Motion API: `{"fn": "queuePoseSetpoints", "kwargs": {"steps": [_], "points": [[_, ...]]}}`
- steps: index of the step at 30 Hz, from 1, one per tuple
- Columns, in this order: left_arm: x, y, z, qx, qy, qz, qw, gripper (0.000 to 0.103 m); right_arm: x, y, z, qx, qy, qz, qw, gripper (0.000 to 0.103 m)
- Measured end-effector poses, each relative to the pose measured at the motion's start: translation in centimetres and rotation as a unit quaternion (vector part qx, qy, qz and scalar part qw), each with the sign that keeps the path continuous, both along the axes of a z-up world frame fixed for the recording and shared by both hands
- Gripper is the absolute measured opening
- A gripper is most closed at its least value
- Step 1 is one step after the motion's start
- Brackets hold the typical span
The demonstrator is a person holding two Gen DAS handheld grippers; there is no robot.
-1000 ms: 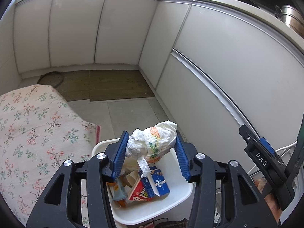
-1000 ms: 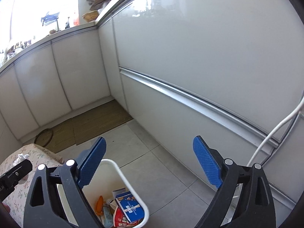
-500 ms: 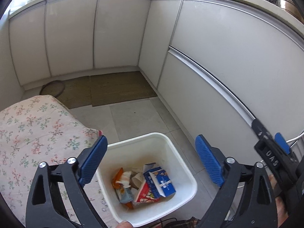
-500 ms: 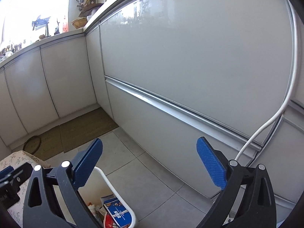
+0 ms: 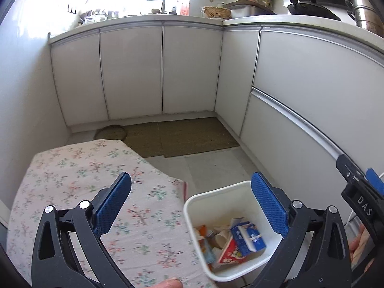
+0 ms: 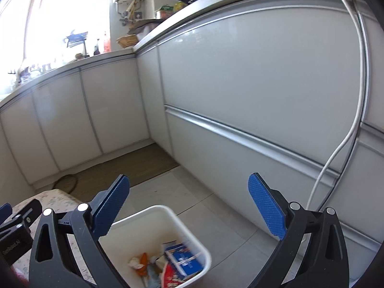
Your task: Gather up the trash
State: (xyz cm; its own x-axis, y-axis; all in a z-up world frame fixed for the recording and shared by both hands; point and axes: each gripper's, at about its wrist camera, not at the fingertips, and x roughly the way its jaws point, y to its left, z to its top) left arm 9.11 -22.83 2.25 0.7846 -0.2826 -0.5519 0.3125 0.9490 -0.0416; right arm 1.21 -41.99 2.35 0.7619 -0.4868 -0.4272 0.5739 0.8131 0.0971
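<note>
Left hand-held gripper (image 5: 190,202) and right hand-held gripper (image 6: 188,202) are both hovering released, empty, above the white trash bin (image 5: 192,206) holding cartons (image 5: 247,237).

White bin (image 5: 192,206) upright, holding crumpled cartons (image 5: 247,238).

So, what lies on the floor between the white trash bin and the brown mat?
Only bare grey floor tiles lie between the white trash bin and the brown mat, as the right wrist view shows.
</note>
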Motion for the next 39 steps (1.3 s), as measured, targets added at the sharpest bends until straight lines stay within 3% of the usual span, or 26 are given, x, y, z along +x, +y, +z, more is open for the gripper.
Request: {"fn": "queuePoseSetpoints", "kwargs": {"steps": [16,39], "points": [[-0.3,11.6,-0.9,-0.01,0.041,0.078,0.996,0.096,1.9,11.8,-1.1,-0.048,0.021,0.105,0.993,0.096],[1.8,16.7,-2.7,-0.032,0.071,0.122,0.9895,0.096,4.9,17.1,-2.6,-0.072,0.042,0.148,0.986,0.096]]}}
